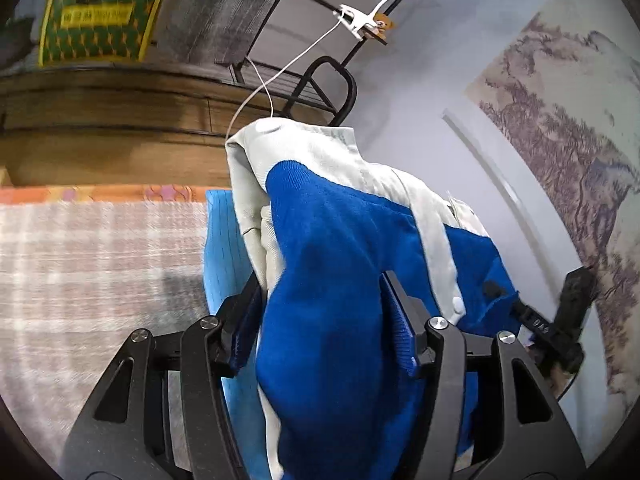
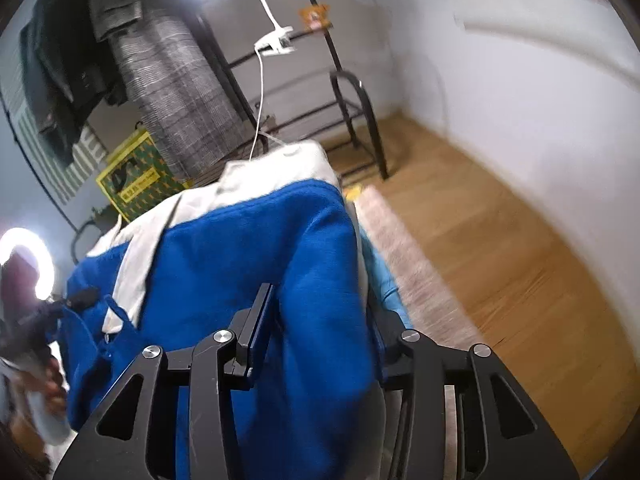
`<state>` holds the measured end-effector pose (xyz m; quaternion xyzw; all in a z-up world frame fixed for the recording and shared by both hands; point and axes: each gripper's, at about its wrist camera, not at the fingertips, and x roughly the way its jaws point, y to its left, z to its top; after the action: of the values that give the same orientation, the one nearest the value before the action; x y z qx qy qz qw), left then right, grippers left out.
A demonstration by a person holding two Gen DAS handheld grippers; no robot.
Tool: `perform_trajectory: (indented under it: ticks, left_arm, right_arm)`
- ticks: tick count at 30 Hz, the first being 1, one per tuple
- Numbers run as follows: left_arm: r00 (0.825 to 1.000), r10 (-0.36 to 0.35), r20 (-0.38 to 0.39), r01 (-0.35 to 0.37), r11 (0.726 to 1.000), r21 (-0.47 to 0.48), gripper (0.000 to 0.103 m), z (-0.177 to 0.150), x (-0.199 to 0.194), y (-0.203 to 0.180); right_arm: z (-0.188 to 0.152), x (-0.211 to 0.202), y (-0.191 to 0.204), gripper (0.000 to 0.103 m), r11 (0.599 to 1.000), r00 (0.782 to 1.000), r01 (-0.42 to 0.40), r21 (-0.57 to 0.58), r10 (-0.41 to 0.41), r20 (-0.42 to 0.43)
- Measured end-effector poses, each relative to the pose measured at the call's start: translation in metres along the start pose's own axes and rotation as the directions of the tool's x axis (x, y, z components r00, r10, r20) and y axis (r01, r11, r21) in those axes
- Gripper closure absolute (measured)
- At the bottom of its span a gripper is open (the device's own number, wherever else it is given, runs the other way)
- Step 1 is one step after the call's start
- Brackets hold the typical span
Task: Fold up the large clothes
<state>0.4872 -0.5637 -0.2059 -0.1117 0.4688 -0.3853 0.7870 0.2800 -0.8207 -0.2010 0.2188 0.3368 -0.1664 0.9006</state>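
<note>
A royal-blue and cream jacket (image 1: 340, 208) lies bunched over a light-blue mat (image 1: 220, 240). My left gripper (image 1: 323, 284) stands open around a loose fold of its blue cloth, which bulges between the two jaws. In the right wrist view the same jacket (image 2: 248, 248) fills the middle. My right gripper (image 2: 320, 308) is open too, with a hanging blue fold between its jaws. The cream collar and panels lie at the far end. A white snap (image 1: 458, 302) shows on the cream strip. A person's hand (image 2: 52, 392) is at the left edge.
A plaid rug (image 1: 100, 260) lies under the mat on a wooden floor (image 2: 500, 240). Behind stand a black metal clothes rack (image 2: 360, 120) with a grey coat (image 2: 176, 92), a green and yellow box (image 2: 136, 184) and a white clip lamp (image 1: 360, 20). A ring light (image 2: 28, 252) glows at left.
</note>
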Motion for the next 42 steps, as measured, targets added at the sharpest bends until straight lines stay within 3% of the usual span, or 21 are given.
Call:
perform_trajectory:
  ticks: [9, 19, 27, 33, 42]
  left_arm:
    - [0.994, 0.030, 0.107, -0.038, 0.996, 0.080, 0.045, -0.010, -0.110, -0.043]
    - [0.977, 0.004, 0.213, -0.053, 0.972, 0.227, 0.045, -0.047, -0.269, -0.118]
    - [0.956, -0.013, 0.295, -0.082, 0.948, 0.307, 0.045, -0.102, -0.405, -0.160]
    - [0.946, -0.013, 0.323, -0.096, 0.943, 0.320, 0.045, -0.152, -0.493, -0.165]
    - [0.932, -0.010, 0.362, -0.137, 0.915, 0.380, 0.044, -0.211, -0.591, -0.177]
  right_arm:
    - [0.013, -0.089, 0.024, 0.062, 1.000, 0.995, 0.011, -0.018, -0.009, 0.097]
    - [0.005, -0.209, 0.107, 0.062, 0.985, 0.981, 0.085, -0.150, -0.057, 0.184]
    - [-0.027, -0.312, 0.179, 0.061, 0.965, 0.959, 0.159, -0.210, -0.100, 0.265]
    - [-0.063, -0.378, 0.225, 0.057, 0.946, 0.941, 0.215, -0.243, -0.134, 0.310]
    - [-0.115, -0.436, 0.262, 0.055, 0.932, 0.923, 0.254, -0.260, -0.154, 0.353]
